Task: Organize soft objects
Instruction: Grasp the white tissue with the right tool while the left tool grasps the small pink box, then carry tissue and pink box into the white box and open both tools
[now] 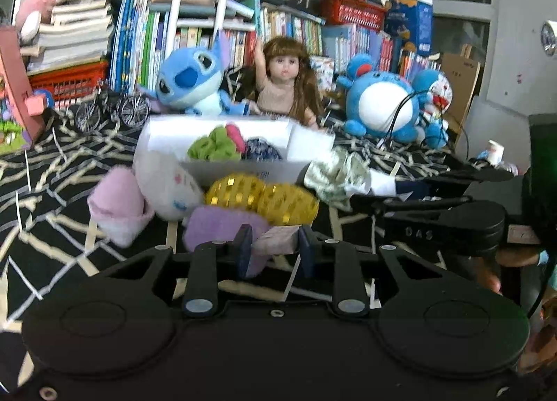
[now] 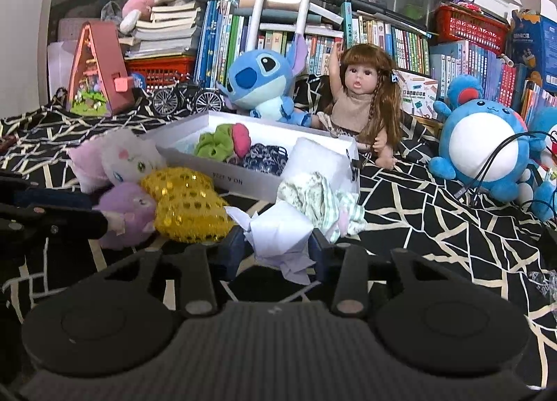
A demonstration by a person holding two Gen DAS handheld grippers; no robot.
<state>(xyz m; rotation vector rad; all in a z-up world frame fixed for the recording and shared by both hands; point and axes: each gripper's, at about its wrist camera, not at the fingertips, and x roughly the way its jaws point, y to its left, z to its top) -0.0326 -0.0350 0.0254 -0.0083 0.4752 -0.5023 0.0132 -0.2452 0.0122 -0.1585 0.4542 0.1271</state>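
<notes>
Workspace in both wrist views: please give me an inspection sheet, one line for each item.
Surface: black cloth with pale lines.
Job's things: white box holds green, pink and dark fabric pieces; gold sequin item and lilac plush lie before it.
Clutter: doll, blue plush, toy bicycle.
Grippers: left gripper shut on the lilac plush's tag; right gripper shut on white cloth bundle.
Cables: black cables across round blue plush.
Surroundings: bookshelf.

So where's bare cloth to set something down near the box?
Free: black patterned cloth between the white box and the round blue plush. Crowded: the box's near side, with the gold sequin toy, purple plush and striped fabric.
</notes>
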